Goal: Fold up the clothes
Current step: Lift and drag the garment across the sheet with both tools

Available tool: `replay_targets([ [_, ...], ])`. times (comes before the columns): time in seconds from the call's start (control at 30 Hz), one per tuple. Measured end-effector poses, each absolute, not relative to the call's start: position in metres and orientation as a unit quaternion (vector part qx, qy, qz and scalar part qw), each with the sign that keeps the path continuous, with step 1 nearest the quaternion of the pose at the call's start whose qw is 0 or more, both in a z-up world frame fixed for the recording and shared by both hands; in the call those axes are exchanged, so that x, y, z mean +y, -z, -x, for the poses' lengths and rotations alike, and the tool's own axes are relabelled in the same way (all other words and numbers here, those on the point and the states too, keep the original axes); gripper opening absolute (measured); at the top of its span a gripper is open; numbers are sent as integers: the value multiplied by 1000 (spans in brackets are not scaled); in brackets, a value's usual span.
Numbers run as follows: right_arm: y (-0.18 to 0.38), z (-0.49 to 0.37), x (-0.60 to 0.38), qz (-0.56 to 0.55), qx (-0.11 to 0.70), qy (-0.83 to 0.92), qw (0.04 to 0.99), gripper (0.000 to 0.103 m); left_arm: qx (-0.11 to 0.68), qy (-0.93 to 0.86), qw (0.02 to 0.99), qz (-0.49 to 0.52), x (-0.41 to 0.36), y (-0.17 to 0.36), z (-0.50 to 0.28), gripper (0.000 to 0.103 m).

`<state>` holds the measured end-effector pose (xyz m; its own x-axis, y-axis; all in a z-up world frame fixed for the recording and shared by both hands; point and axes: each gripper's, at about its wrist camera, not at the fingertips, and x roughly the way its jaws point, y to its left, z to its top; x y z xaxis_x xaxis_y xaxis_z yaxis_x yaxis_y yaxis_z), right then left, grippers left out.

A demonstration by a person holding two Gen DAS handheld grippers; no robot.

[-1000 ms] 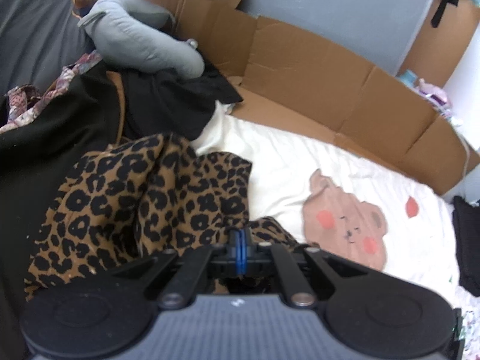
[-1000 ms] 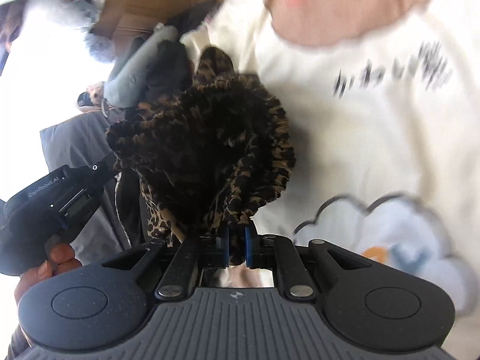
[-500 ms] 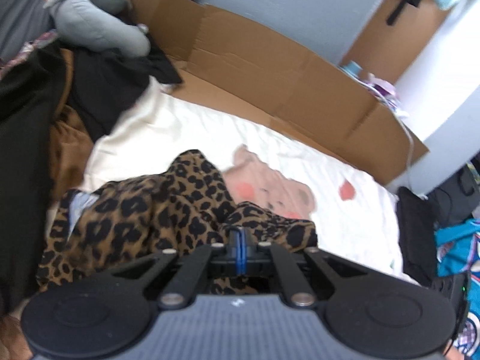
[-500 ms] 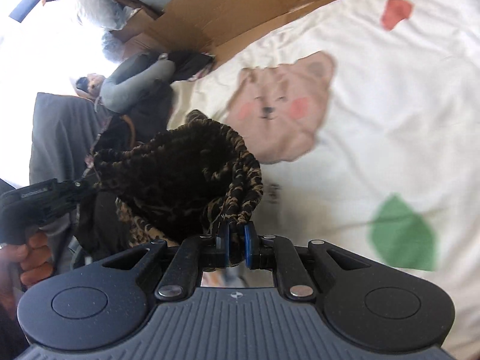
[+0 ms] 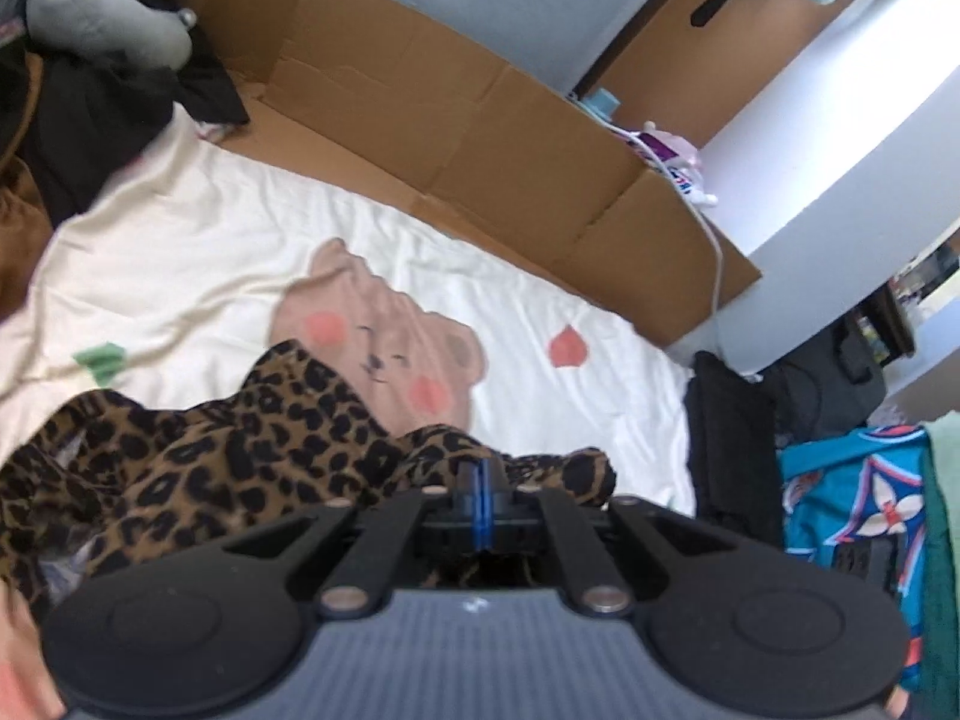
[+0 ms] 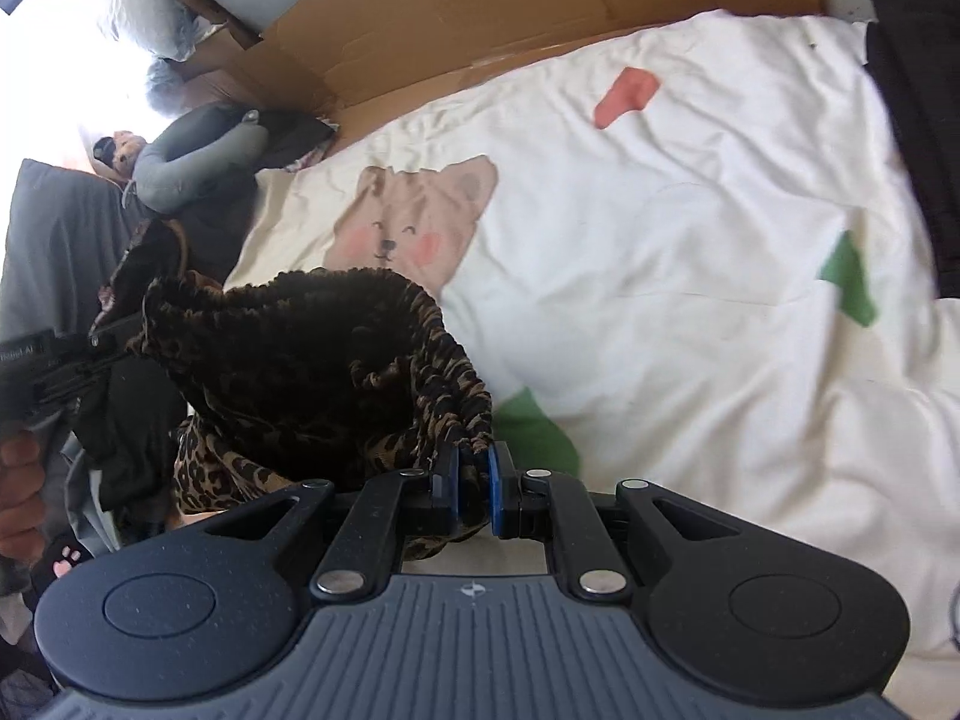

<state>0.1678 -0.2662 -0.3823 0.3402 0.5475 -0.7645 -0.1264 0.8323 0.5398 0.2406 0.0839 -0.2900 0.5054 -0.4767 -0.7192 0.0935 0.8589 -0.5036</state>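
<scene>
A leopard-print garment (image 5: 228,468) hangs bunched between both grippers above a white bedsheet (image 5: 540,420) printed with a bear. My left gripper (image 5: 482,483) is shut on one edge of the cloth, its blue pads pressed together. My right gripper (image 6: 472,480) is shut on the gathered elastic band of the leopard-print garment (image 6: 312,372), with fabric squeezed between the pads. In the right wrist view the left gripper (image 6: 66,354) shows at far left, held by a hand (image 6: 21,498), pinching the garment's other end.
Flattened cardboard (image 5: 480,120) lines the far side of the bed. A grey neck pillow (image 5: 102,6) and dark clothes (image 5: 108,120) pile at the left. Black fabric (image 5: 729,450) and a blue patterned bag (image 5: 852,510) sit off the bed's right end.
Both grippers have carried the leopard garment rightward over the sheet, away from the clothes pile. The bear print now lies just beyond the cloth.
</scene>
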Motion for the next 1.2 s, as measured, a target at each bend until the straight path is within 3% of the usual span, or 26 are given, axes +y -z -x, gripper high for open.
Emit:
replay_targets([
  [0.4, 378, -181, -302, -166, 535, -144, 816, 8, 473, 201, 832, 209, 61, 281, -253, 1],
  [0.7, 388, -184, -320, -194, 530, -88, 821, 10, 492, 214, 825, 180, 37, 323, -307, 1],
  [0.8, 392, -177, -323, -228, 526, -69, 817, 15, 503, 212, 818, 180, 31, 333, -316, 2],
  [0.9, 396, -171, -325, -262, 520, -50, 812, 41, 505, 213, 817, 179, 30, 335, -317, 5],
  [0.93, 398, -168, -326, -273, 518, -43, 810, 45, 504, 212, 818, 179, 30, 335, -317, 5],
  [1.2, 410, -152, -331, -362, 502, 5, 785, 56, 493, 231, 826, 142, 33, 327, -306, 11],
])
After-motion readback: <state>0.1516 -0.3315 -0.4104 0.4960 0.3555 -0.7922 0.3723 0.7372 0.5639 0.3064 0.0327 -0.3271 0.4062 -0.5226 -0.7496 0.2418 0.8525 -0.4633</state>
